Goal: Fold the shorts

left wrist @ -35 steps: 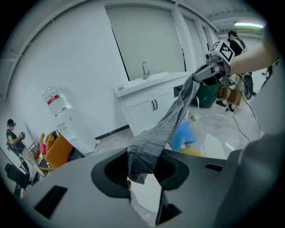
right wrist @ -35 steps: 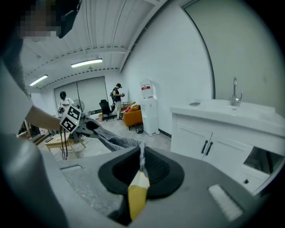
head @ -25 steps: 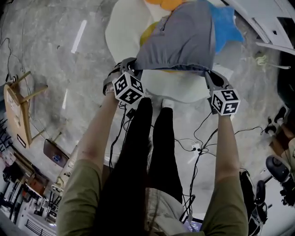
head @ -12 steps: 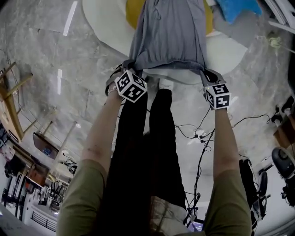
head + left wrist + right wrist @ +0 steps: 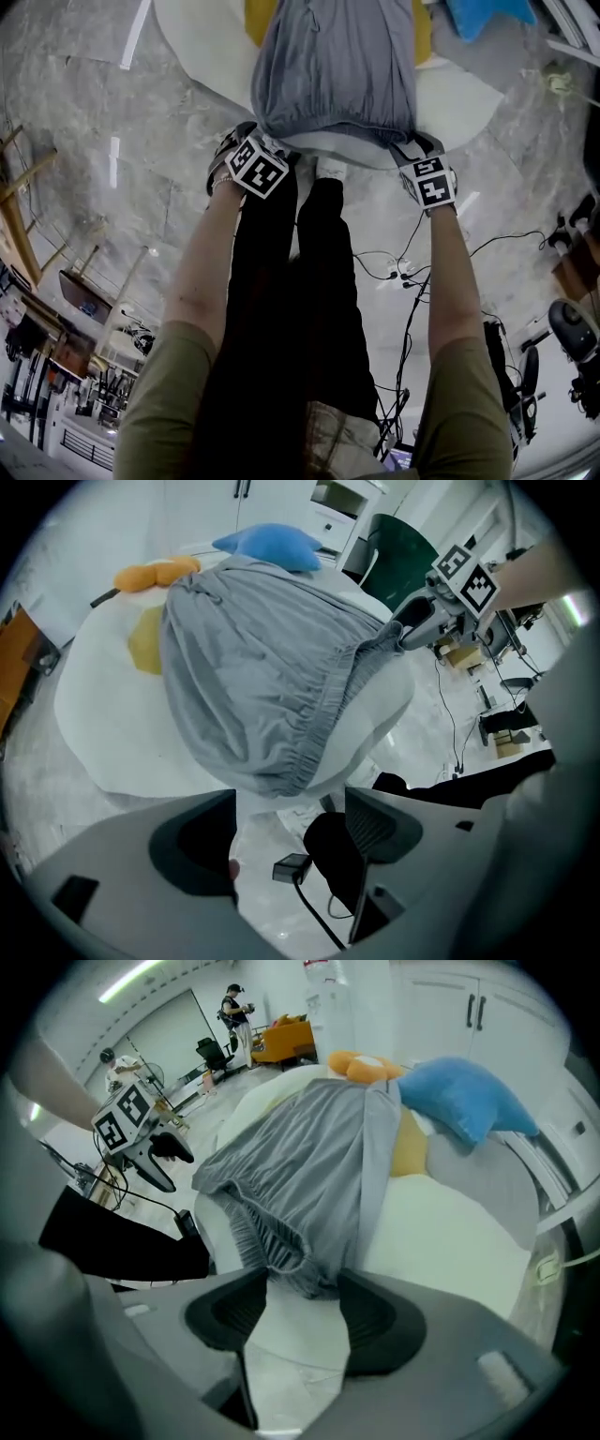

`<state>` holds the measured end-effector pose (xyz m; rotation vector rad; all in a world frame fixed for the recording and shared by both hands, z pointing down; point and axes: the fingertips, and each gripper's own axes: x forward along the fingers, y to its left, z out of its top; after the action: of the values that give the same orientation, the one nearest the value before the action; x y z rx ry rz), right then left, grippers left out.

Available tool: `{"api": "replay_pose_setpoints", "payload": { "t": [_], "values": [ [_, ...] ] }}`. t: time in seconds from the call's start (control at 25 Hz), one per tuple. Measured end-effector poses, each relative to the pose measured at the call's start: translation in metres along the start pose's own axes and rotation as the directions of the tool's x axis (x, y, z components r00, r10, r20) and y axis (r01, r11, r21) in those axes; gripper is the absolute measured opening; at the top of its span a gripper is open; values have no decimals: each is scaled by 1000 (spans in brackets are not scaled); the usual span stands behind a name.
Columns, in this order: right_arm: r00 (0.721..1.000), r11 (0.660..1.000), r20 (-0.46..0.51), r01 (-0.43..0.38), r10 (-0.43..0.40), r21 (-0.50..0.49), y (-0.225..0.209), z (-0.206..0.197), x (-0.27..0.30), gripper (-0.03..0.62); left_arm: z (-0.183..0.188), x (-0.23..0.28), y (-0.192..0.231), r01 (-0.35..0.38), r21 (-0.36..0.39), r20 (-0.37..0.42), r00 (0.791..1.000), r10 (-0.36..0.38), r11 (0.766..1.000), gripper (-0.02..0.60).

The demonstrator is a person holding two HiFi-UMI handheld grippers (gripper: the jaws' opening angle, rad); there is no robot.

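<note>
The grey shorts (image 5: 337, 66) lie spread on the white round table (image 5: 464, 103), their elastic waistband along the near edge. My left gripper (image 5: 242, 142) is at the waistband's left corner and its jaws are opening. In the left gripper view the waistband (image 5: 305, 761) lies just beyond the tips, with nothing between them. My right gripper (image 5: 414, 148) is at the right corner, its jaws also opening. The bunched waistband corner (image 5: 298, 1274) sits at the mouth of those jaws, and the pads do not press on it.
A yellow cloth (image 5: 253, 14) lies under the shorts, and a blue cloth (image 5: 478, 14) and an orange one (image 5: 155, 574) lie at the table's far side. Cables (image 5: 403, 277) run over the floor by the person's black-clad legs (image 5: 309, 281). White cabinets (image 5: 487, 1016) stand behind the table.
Both grippers came down and lowered the hanging shorts flat onto the table. Their jaws, shut on the waistband corners before, have let go.
</note>
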<state>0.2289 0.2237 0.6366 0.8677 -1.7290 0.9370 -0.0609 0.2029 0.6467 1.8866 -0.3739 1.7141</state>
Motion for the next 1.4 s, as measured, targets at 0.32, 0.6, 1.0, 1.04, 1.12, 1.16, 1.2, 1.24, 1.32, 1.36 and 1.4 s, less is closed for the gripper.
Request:
{"api": "replay_pose_setpoints", "payload": {
  "t": [0.32, 0.6, 1.0, 1.04, 1.12, 1.16, 1.2, 1.24, 1.32, 1.36, 1.4],
  "values": [
    [995, 995, -72, -71, 66, -73, 14, -4, -27, 255, 2, -26, -15, 3, -143, 89, 996, 10, 990, 356],
    [997, 998, 49, -59, 57, 33, -18, 53, -77, 255, 55, -56, -87, 83, -173, 227, 973, -42, 982, 357],
    [980, 990, 198, -27, -1, 140, -93, 209, -106, 253, 123, -115, -143, 167, -210, 370, 926, -80, 963, 357],
    [977, 991, 212, -19, -9, 129, -100, 226, -104, 253, 130, -116, -144, 168, -221, 374, 924, -75, 961, 357],
    [975, 994, 224, -14, -11, 108, -110, 253, -95, 253, 142, -114, -148, 172, -266, 382, 922, -59, 948, 356],
    [974, 995, 226, -18, -5, 99, -116, 265, -89, 253, 149, -112, -149, 171, -297, 387, 921, -46, 939, 356],
    [974, 996, 228, -21, 1, 88, -122, 277, -82, 253, 157, -108, -151, 169, -329, 391, 920, -29, 929, 356],
    [973, 997, 229, -24, 7, 75, -128, 289, -75, 253, 165, -103, -153, 166, -357, 393, 919, -14, 919, 356],
    [974, 999, 227, -32, 21, 43, -136, 310, -63, 253, 181, -90, -160, 154, -400, 393, 919, 17, 903, 357],
    [973, 999, 227, -37, 30, 26, -139, 319, -57, 253, 189, -83, -164, 142, -415, 391, 920, 35, 898, 357],
    [973, 999, 229, -42, 39, 11, -143, 327, -50, 253, 196, -75, -166, 130, -428, 388, 920, 53, 894, 357]
  ]
}}
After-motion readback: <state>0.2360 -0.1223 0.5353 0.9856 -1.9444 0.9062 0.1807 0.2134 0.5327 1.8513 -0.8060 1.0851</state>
